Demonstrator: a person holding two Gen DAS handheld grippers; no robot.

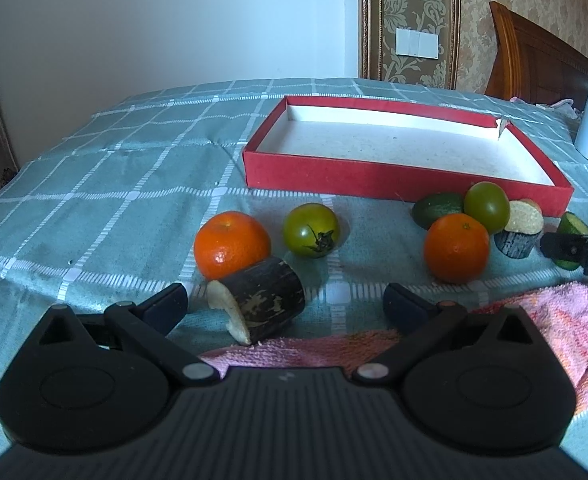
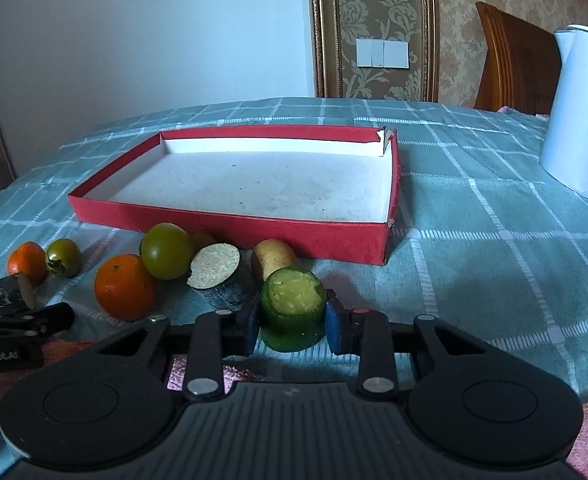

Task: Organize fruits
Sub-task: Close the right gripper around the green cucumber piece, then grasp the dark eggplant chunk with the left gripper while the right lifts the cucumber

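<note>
While the right gripper (image 2: 292, 326) sits low in the frame, its jaws are closed against a cut green cucumber chunk (image 2: 293, 307); the left gripper (image 1: 285, 306) has its jaws spread wide and holds nothing, a dark-skinned cut piece (image 1: 260, 305) lying between them nearer the left finger; beyond, at mid-frame, lie two oranges (image 1: 232, 243), green tomatoes (image 1: 311, 230) and a potato (image 2: 273, 258); farther back, the red box (image 2: 230, 222) rests on the checked counter (image 1: 106, 200).
</note>
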